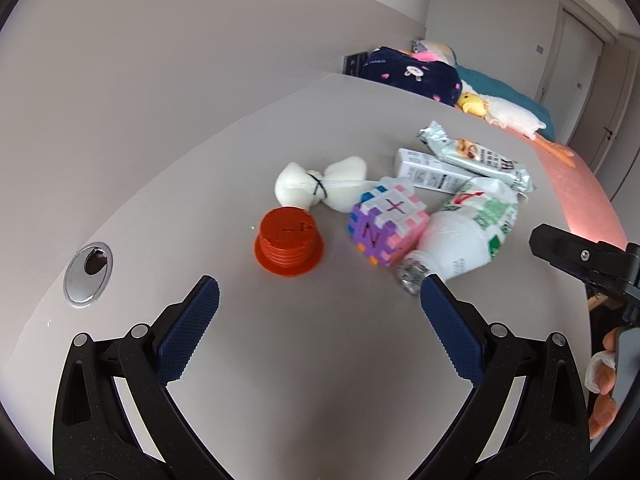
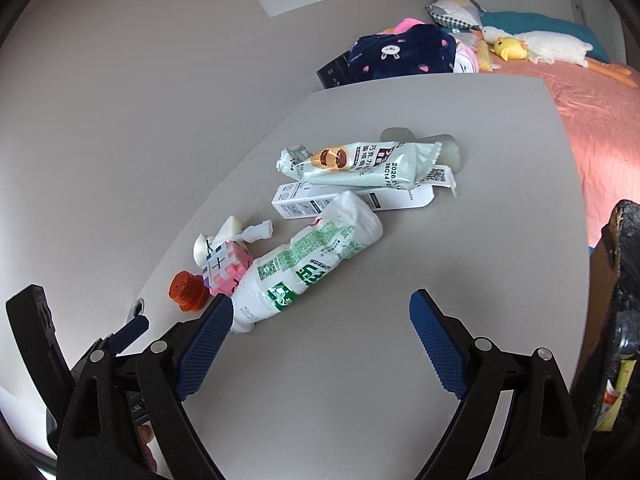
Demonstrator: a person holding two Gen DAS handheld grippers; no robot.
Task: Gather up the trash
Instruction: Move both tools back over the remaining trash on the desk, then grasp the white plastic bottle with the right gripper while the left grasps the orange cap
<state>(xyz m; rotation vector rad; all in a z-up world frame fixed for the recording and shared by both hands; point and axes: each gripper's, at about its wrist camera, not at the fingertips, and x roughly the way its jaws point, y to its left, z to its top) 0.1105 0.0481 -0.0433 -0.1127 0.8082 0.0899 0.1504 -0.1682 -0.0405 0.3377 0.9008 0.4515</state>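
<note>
Grey table (image 1: 160,208) carries a crumpled white green-printed plastic bottle (image 2: 304,268); left claw (image 1: 320,296) and right claw (image 2: 322,310) gape empty beside its neck.

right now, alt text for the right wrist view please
The open right claw hovers over a grey table before a lying plastic bottle; behind it a white carton and snack wrapper.
</note>
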